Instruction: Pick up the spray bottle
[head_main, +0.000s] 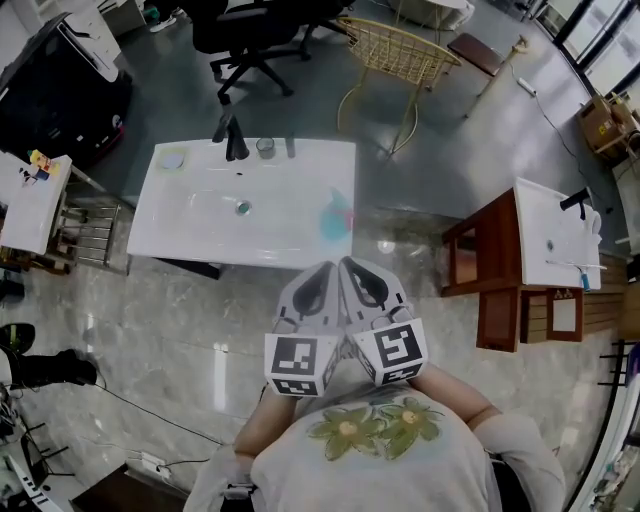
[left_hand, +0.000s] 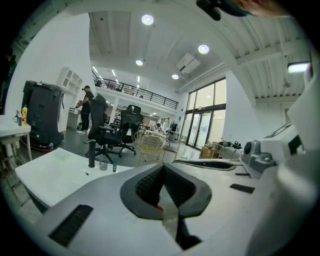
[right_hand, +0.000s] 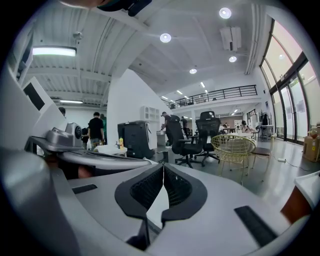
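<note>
A teal translucent spray bottle (head_main: 337, 215) stands near the right end of the white basin counter (head_main: 200, 235), just beyond both grippers. My left gripper (head_main: 327, 266) and right gripper (head_main: 346, 262) are held side by side in front of the person's chest, tips almost touching each other and pointing toward the counter. They stay short of the bottle. In the left gripper view the left gripper (left_hand: 162, 165) has its ridged pads meeting with nothing between them. The right gripper (right_hand: 163, 165) looks the same in its own view. The bottle is hidden in both gripper views.
A black faucet (head_main: 232, 135), a glass cup (head_main: 265, 147) and a small vial line the counter's far edge. Beyond stand a black office chair (head_main: 250, 40) and a yellow wire chair (head_main: 400, 55). A wooden vanity (head_main: 500, 270) sits to the right, and cables lie on the floor at the left.
</note>
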